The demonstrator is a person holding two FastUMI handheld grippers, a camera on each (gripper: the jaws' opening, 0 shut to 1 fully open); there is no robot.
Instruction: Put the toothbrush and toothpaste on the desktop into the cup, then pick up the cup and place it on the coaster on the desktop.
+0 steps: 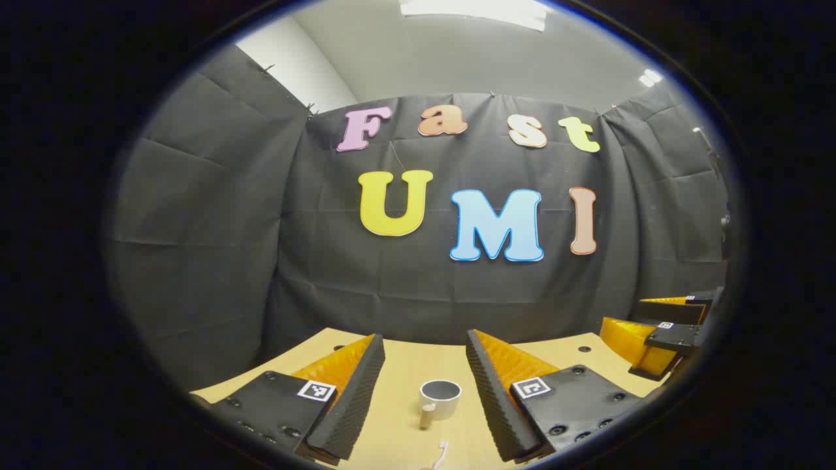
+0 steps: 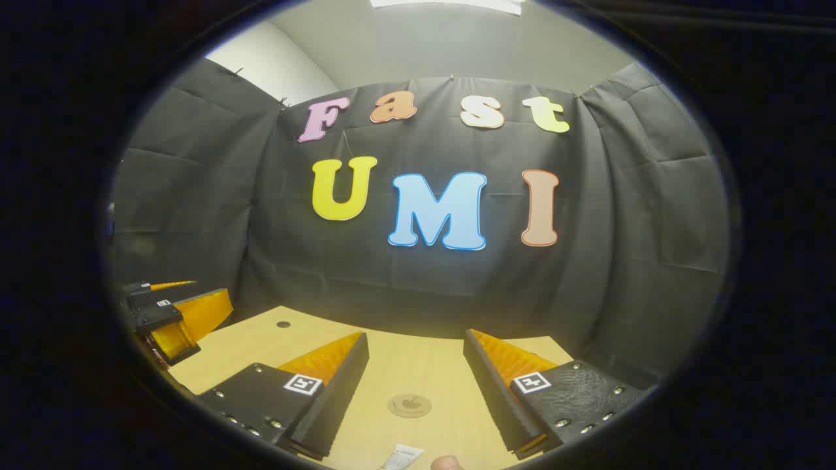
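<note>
In the left gripper view a white cup (image 1: 439, 398) with a handle stands upright on the wooden desktop (image 1: 405, 365), framed by my open left gripper (image 1: 424, 346), which hovers short of it. The head of a toothbrush (image 1: 441, 450) pokes in at the bottom edge, nearer than the cup. In the right gripper view a round brown coaster (image 2: 409, 405) lies flat on the desktop between the fingers of my open right gripper (image 2: 415, 339). A white end of the toothpaste tube (image 2: 402, 457) shows at the bottom edge.
The right gripper (image 1: 659, 336) appears far right in the left gripper view; the left gripper (image 2: 173, 313) appears far left in the right gripper view. Black cloth walls close the desk's far side. A small hole (image 2: 283, 324) marks the desktop's back left.
</note>
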